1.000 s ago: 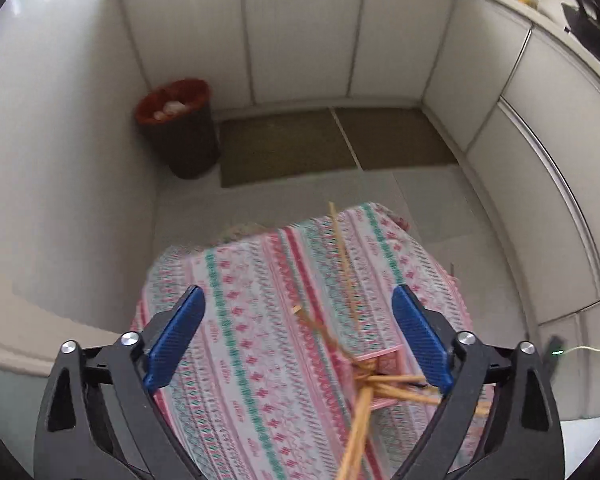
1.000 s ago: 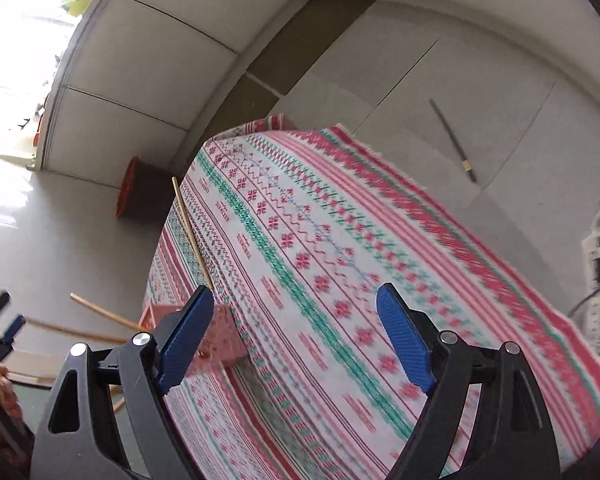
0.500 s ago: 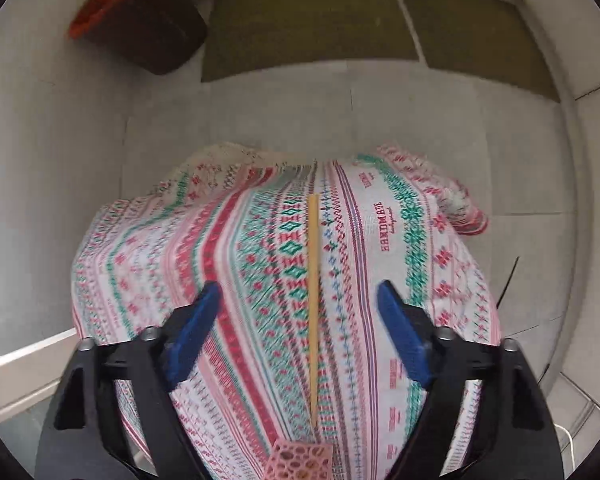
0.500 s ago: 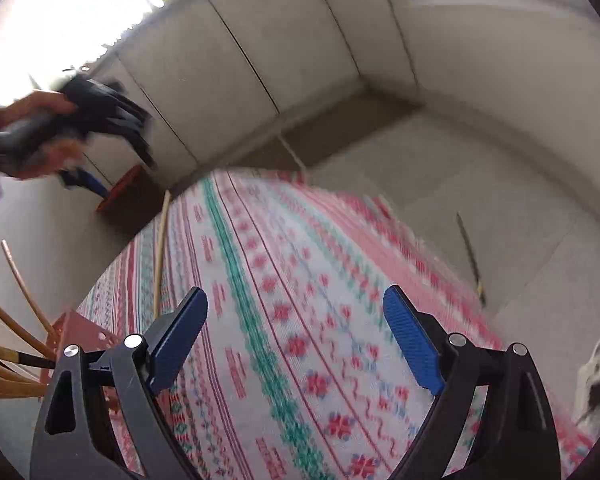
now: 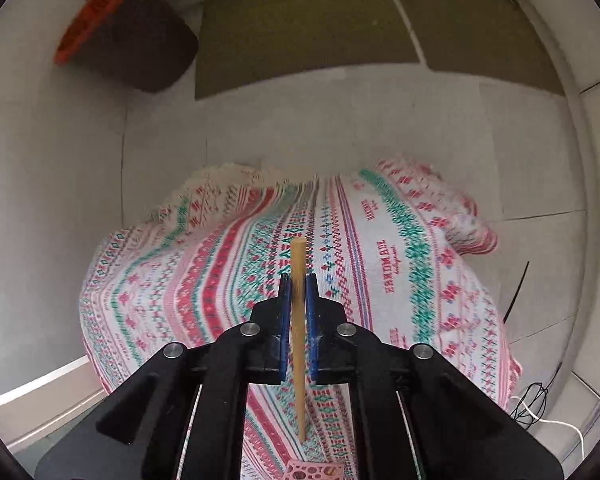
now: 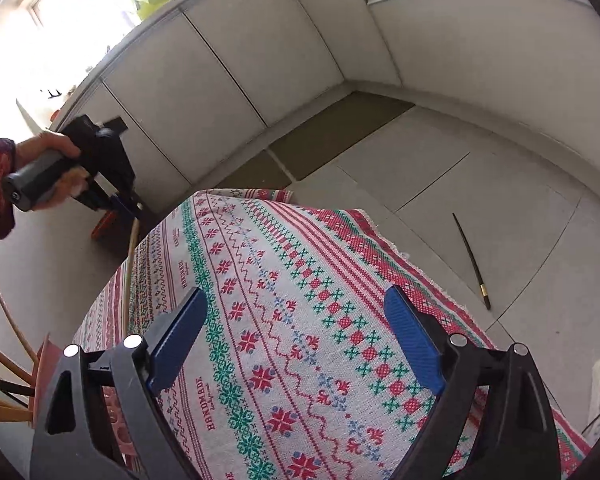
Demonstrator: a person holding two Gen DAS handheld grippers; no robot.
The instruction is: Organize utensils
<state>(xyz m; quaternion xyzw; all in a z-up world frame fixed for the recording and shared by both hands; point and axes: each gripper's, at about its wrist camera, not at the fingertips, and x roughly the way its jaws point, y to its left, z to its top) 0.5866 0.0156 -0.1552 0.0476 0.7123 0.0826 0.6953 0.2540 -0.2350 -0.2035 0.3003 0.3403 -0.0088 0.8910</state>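
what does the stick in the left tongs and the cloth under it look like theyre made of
Stick: looks like bare wood or bamboo, pale tan, matte, round cut end. Cloth: woven fabric, likely cotton, with a visible weave, cross-stitch style bands in red and green, and soft folds at the edge.

Two grippers are in view: the left gripper (image 5: 298, 292) and the right gripper (image 6: 296, 332). One wooden chopstick (image 5: 298, 320) sits between the left one's fingers, about five more sticks (image 6: 4, 360) poke from one pink holder (image 6: 46, 376), and one dark chopstick (image 6: 470, 260) lies on the floor. One patterned cloth (image 6: 300, 300) covers the surface, and there is one bin (image 5: 128, 36) and one hand (image 6: 56, 160).
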